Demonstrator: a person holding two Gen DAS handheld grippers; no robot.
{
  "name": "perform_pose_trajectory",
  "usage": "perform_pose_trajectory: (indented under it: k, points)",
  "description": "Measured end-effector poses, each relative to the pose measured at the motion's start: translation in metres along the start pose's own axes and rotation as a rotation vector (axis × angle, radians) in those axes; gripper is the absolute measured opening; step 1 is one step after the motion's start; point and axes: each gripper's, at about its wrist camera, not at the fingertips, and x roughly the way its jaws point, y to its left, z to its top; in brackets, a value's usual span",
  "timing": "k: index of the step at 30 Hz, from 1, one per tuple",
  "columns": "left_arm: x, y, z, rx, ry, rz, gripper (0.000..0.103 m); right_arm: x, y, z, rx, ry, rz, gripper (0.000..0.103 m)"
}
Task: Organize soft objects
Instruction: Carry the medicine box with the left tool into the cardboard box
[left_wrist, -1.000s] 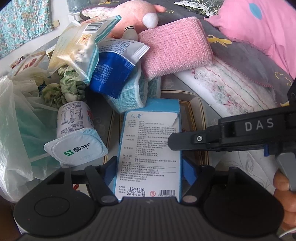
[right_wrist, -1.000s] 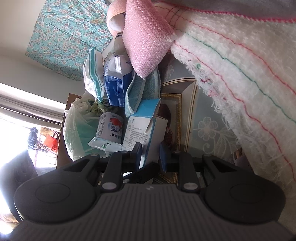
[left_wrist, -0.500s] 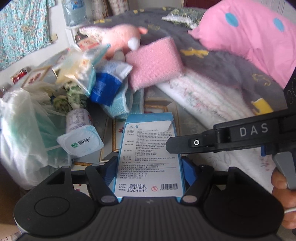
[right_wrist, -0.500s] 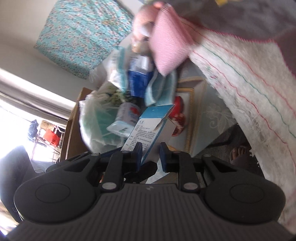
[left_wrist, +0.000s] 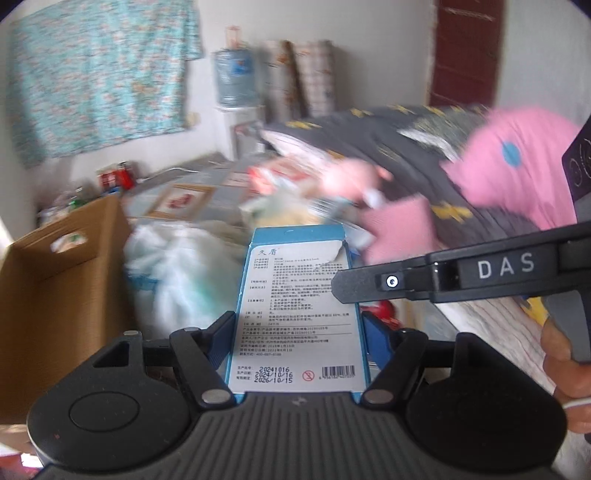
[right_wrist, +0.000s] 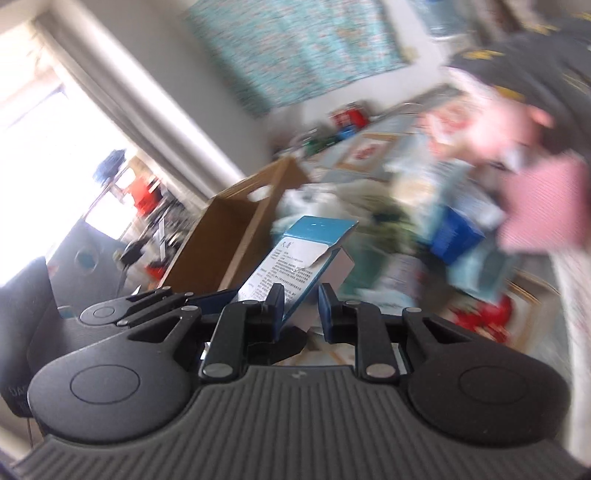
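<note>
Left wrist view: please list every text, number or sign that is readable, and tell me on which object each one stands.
"DAS": white letters on the right claw, reaching in from the right.
"20241016", "2024/10/16", "2026/10/15": date lines at the bottom of the blue-and-white box, held between the fingers of the left claw.
Red round prohibition sign and a barcode: same box, bottom right; barcode digits too small.
Chinese print on the box: too small to read.
Everything behind: blurred, unreadable.
</note>
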Motion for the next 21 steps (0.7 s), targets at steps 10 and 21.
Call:
perform_pose_trajectory:
  k: [10, 21]
  points:
    - [-0.022, 0.109, 0.017, -0.192, 0.026, 0.115, 0.073, 0.086, 0.096, 0.078, -0.170, 0.191, 0.116, 0.019]
    - [0.046, 0.225, 0.053, -0.300, 0.093, 0.210, 0.073, 0.240, 0.120, 0.154, -0.141, 0.366, 0.114, 0.019]
